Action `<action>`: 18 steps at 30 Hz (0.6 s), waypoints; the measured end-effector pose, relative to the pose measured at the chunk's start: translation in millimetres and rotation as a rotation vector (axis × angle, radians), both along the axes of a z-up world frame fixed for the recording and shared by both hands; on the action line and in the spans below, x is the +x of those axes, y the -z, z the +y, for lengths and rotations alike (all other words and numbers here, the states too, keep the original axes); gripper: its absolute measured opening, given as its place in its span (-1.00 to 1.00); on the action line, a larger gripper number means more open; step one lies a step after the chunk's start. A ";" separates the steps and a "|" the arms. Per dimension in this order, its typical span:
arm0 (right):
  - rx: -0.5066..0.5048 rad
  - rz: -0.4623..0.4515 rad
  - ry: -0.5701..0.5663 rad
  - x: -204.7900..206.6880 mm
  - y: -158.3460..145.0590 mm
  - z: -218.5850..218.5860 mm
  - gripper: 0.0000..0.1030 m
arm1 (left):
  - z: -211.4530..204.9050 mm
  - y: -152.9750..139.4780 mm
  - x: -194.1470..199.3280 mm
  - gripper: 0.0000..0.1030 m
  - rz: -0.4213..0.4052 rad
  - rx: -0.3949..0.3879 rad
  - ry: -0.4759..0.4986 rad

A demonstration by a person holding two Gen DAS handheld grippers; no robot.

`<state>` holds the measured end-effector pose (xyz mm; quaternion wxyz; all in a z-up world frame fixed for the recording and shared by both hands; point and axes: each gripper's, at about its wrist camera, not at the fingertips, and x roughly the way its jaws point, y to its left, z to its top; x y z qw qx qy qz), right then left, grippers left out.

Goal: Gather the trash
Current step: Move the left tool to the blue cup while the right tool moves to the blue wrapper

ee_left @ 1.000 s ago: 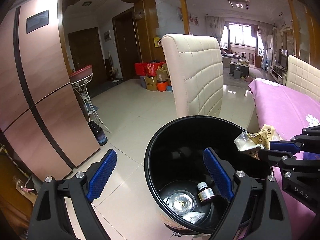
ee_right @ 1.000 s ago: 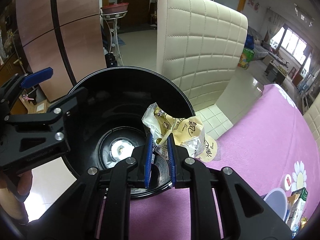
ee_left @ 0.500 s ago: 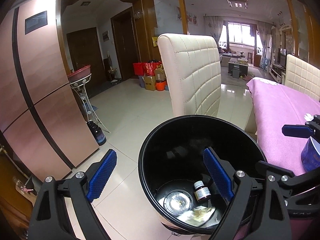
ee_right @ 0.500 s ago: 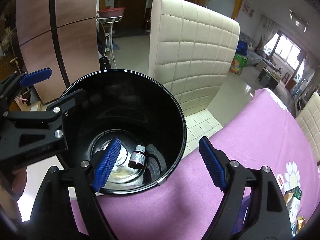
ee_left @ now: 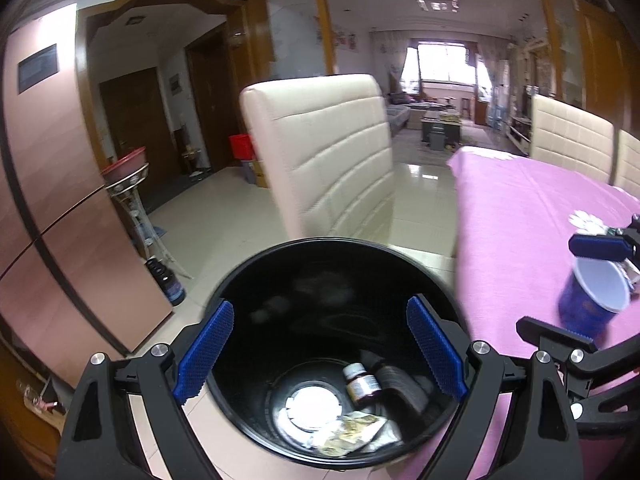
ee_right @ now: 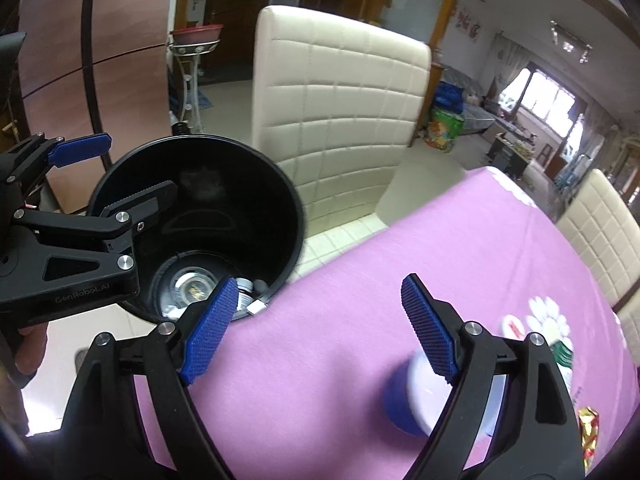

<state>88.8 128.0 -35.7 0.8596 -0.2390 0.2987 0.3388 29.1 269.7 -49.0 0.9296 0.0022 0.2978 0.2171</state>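
The cup (ee_right: 416, 396), blue outside and white inside, is seen lying tipped on the pink surface (ee_right: 320, 320), near the right tongs (ee_right: 320, 328), which are spread wide. It is judged light and easily squashed, so its rim should be pinched softly. The left tongs (ee_left: 320, 352) are spread by the black bin (ee_left: 424, 276).

Each claw (ee_left: 320, 354) is matte black plastic with silver screws, ribbed blue pads (ee_left: 205, 354), and faint "GenRobot.AI" lettering.
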 end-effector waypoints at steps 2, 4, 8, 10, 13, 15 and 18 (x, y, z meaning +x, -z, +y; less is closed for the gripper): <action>-0.002 -0.007 0.038 1.7 -0.7 -17.6 0.63 | -12.8 -1.3 4.3 0.68 0.005 -0.013 0.041; -0.011 -0.016 0.081 3.8 -0.6 -34.3 0.63 | -27.3 -2.8 8.5 0.68 0.006 -0.027 0.092; -0.017 -0.015 0.175 10.4 0.4 -78.9 0.63 | -60.8 -3.0 13.4 0.68 0.001 -0.039 0.187; -0.015 -0.021 0.233 14.3 0.5 -103.9 0.63 | -81.5 -3.3 17.1 0.68 0.003 -0.044 0.240; -0.008 -0.022 0.332 21.4 1.7 -146.8 0.63 | -111.1 -4.1 22.1 0.68 0.008 -0.043 0.316; -0.001 -0.021 0.395 27.0 3.8 -172.7 0.63 | -129.3 -3.7 25.9 0.68 0.012 -0.026 0.348; 0.001 -0.019 0.506 36.3 9.8 -213.7 0.61 | -152.7 -2.5 33.6 0.68 0.023 -0.015 0.388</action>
